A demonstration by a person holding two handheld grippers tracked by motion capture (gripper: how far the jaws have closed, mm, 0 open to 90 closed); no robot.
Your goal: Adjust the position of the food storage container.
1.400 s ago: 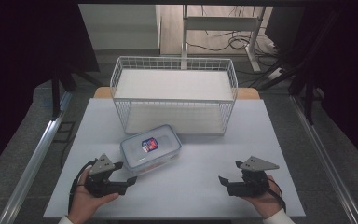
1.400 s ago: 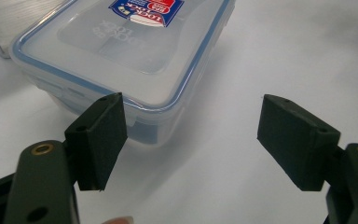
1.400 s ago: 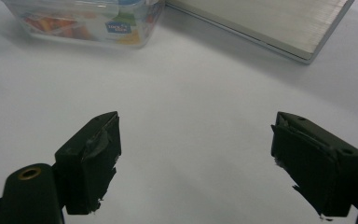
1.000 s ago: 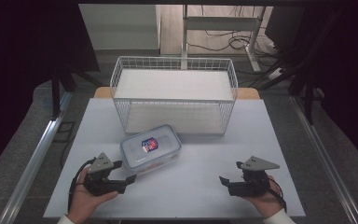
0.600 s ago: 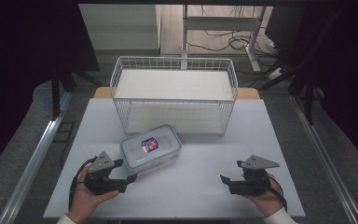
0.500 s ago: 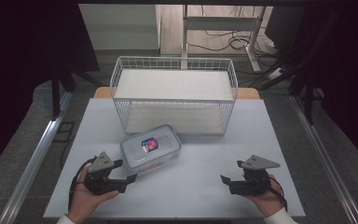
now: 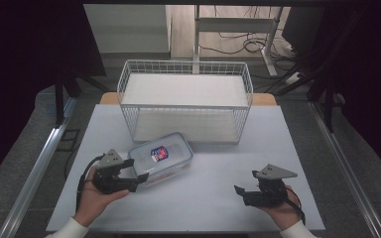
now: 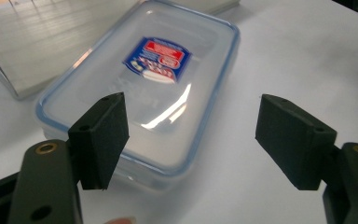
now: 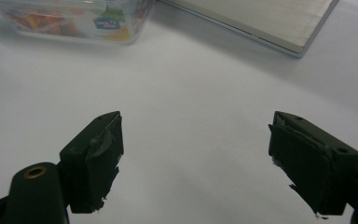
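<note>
My left hand-held gripper (image 7: 132, 177) is spread at the near corner of the food box (image 7: 160, 157), one pad over the lid, not yet pinching, I think. My right hand-held gripper (image 7: 239, 192) waits spread over bare counter (image 7: 218, 163). The box lies flat, long axis toward two o'clock, the wire basket (image 7: 185, 100) just behind it.

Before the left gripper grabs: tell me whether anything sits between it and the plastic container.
Nothing visible does. The left gripper is open, its jaws just short of the lidded container, with bare table around.
</note>
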